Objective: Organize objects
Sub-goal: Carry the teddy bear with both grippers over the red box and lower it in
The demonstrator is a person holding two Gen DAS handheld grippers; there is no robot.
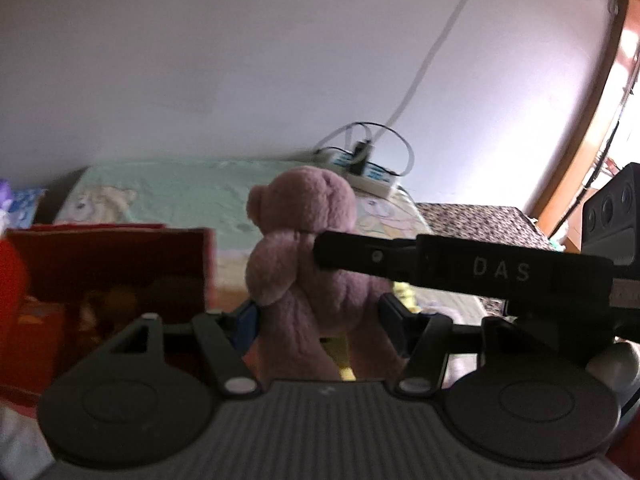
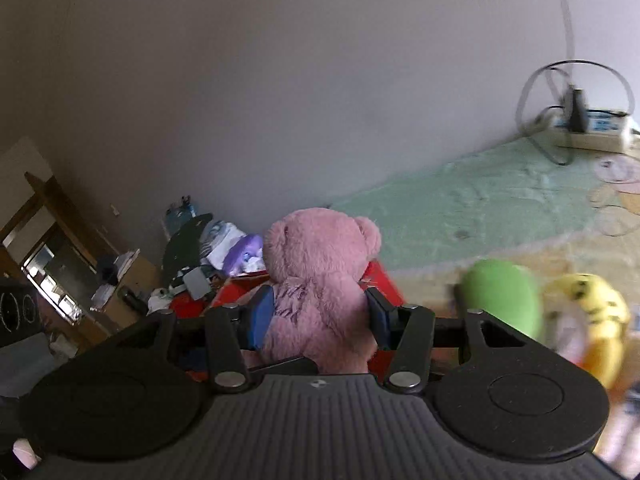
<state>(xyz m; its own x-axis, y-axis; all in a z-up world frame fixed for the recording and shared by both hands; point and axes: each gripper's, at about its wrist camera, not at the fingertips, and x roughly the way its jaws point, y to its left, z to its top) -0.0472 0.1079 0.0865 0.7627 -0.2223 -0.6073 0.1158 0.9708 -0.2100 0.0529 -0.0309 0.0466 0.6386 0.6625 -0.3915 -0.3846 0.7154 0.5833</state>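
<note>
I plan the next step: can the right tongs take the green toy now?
Probably not yet: the right tongs are closed on the pink bear. The green toy lies uncovered to their right, so the bear must go first.

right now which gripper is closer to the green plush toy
Right. The green plush toy sits just beside the right gripper, off its right finger. The left gripper seems farther, with the pink bear that both grippers clamp in between.
</note>
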